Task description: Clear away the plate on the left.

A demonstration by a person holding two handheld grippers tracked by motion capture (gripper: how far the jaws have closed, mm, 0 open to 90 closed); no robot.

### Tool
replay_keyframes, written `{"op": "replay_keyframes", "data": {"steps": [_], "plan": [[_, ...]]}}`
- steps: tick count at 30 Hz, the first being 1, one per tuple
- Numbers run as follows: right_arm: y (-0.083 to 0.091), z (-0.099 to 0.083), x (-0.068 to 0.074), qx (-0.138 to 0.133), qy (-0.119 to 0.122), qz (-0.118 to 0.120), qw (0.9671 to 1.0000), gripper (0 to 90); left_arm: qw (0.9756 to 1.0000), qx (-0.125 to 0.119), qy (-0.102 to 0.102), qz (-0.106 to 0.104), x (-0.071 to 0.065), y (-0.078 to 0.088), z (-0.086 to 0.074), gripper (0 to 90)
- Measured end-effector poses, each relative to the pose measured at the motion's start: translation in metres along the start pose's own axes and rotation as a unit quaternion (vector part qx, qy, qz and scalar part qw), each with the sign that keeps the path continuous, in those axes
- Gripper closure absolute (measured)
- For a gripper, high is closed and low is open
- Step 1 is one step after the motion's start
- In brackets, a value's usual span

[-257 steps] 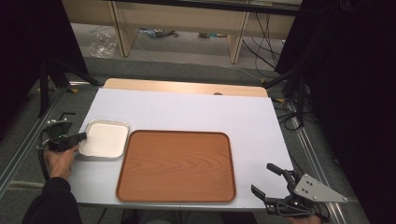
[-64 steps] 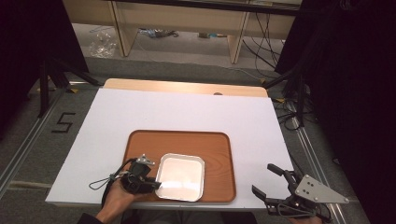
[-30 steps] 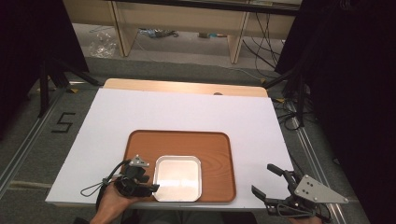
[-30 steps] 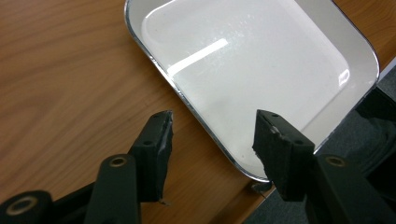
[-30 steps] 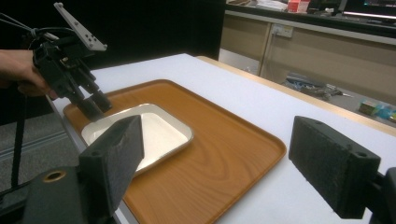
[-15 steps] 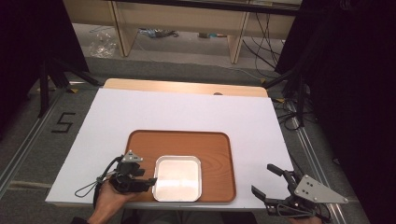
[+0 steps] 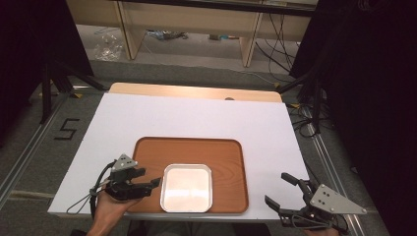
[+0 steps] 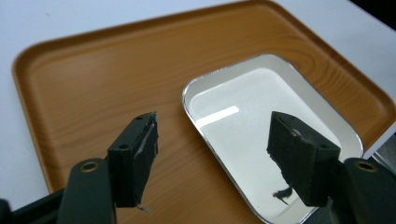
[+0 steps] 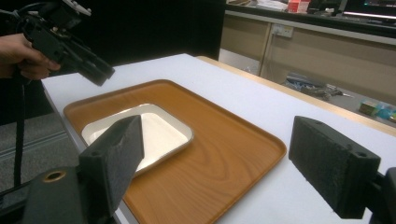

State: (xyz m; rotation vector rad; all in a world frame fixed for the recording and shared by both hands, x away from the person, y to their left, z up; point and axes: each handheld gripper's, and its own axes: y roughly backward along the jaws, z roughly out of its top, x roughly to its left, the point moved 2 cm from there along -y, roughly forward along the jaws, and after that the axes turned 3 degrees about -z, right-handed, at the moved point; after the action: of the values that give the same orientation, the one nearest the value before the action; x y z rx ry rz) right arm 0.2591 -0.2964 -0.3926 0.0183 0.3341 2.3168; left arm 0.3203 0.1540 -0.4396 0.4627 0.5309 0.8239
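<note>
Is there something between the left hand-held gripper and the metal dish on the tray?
Nothing visible. The left hand-held gripper is open just at the near-left edge of the metal dish, with only bare wooden tray between them.

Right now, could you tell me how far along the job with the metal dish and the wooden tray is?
Done: the metal dish lies flat in the wooden tray, near its front edge. In hand: nothing; the left gripper is open beside the dish, and the right gripper is open at the table's corner. Nothing visible seems left to do.
</note>
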Motion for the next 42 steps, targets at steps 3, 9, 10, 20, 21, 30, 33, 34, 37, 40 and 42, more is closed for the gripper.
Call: {"op": "replay_keyframes", "data": {"steps": [3,9,10,20,21,30,33,34,37,40,42], "plan": [[0.0,0.0,0.0,-0.001,0.001,0.0,1.0,18.8,0.9996,-0.026,-0.002,0.009,-0.002,0.006,0.002,31.2],[0.0,0.0,0.0,0.001,0.0,0.0,1.0,18.7,0.9954,-0.085,-0.035,0.027,-0.011,0.018,0.005,30.2],[0.0,0.0,0.0,0.001,0.0,0.0,1.0,18.7,0.9949,-0.087,-0.042,0.029,-0.012,0.02,0.005,30.2],[0.0,0.0,0.002,0.008,-0.01,0.002,0.9999,18.7,0.992,-0.107,-0.062,0.023,-0.022,0.033,0.003,30.1],[0.0,0.0,0.0,0.004,0.001,0.001,1.0,18.8,0.9917,-0.109,-0.063,0.027,-0.023,0.036,0.003,30.0],[0.0,-0.001,0.001,0.011,-0.006,0.003,0.9999,18.7,0.9882,-0.131,-0.071,0.033,-0.036,0.054,-0.003,30.1],[-0.001,0.0,0.001,0.003,0.002,0.001,1.0,18.8,0.9866,-0.138,-0.078,0.036,-0.042,0.061,-0.006,29.9],[-0.001,0.0,0.001,0.003,0.001,0.002,1.0,18.7,0.986,-0.141,-0.08,0.038,-0.044,0.064,-0.007,29.9],[-0.001,0.0,0.001,-0.001,-0.001,0.006,1.0,18.7,0.9851,-0.139,-0.091,0.043,-0.049,0.07,-0.011,29.3],[-0.002,0.0,0.001,-0.003,0.002,0.004,1.0,18.7,0.9849,-0.14,-0.091,0.044,-0.053,0.073,-0.013,28.3],[-0.001,0.0,0.001,0.001,0.003,0.0,1.0,18.7,0.9847,-0.14,-0.095,0.04,-0.054,0.074,-0.014,27.9]]}}
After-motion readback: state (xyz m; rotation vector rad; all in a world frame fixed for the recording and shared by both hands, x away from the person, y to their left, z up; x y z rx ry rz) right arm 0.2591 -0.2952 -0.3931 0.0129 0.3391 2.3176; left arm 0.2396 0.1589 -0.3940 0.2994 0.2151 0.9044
